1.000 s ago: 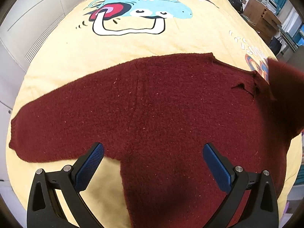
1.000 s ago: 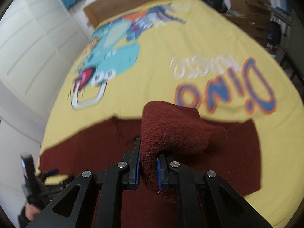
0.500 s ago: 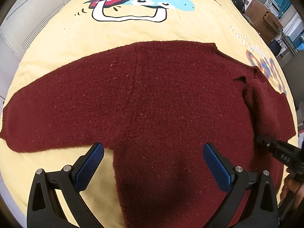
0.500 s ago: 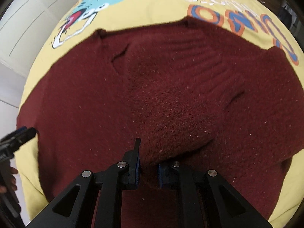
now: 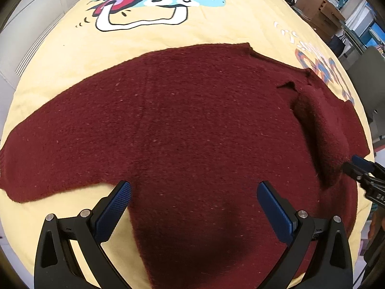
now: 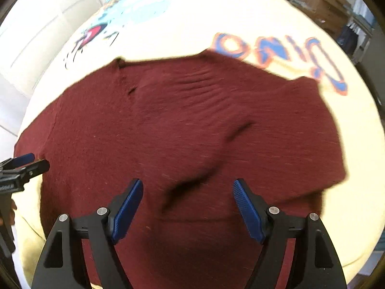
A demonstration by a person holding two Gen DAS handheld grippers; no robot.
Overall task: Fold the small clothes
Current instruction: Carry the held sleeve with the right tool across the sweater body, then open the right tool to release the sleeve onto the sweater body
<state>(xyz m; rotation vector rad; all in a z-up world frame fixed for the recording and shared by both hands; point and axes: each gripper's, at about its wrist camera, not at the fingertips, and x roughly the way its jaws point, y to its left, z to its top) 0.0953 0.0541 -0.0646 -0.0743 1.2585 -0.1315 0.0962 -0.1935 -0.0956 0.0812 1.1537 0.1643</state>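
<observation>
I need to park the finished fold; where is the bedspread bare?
Free: the yellow bedspread beyond the sweater, around the dinosaur print, and beside the unfolded sleeve. Crowded: the folded sleeve by the right gripper.

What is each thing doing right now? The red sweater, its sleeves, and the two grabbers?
Sweater: lying flat on the yellow bedspread.
Right sleeve: folded in over the body.
Left sleeve: spread out, not yet folded.
Left gripper: open, holding nothing.
Right gripper: jaws opening, pads clear of the sleeve.

sweater [image 5: 192, 125]: maroon knit, fuzzy, matt
bedspread [image 5: 216, 36]: smooth printed yellow cloth
left gripper [image 5: 193, 207]: matt black plastic; jaws' pads blue, ribbed
</observation>
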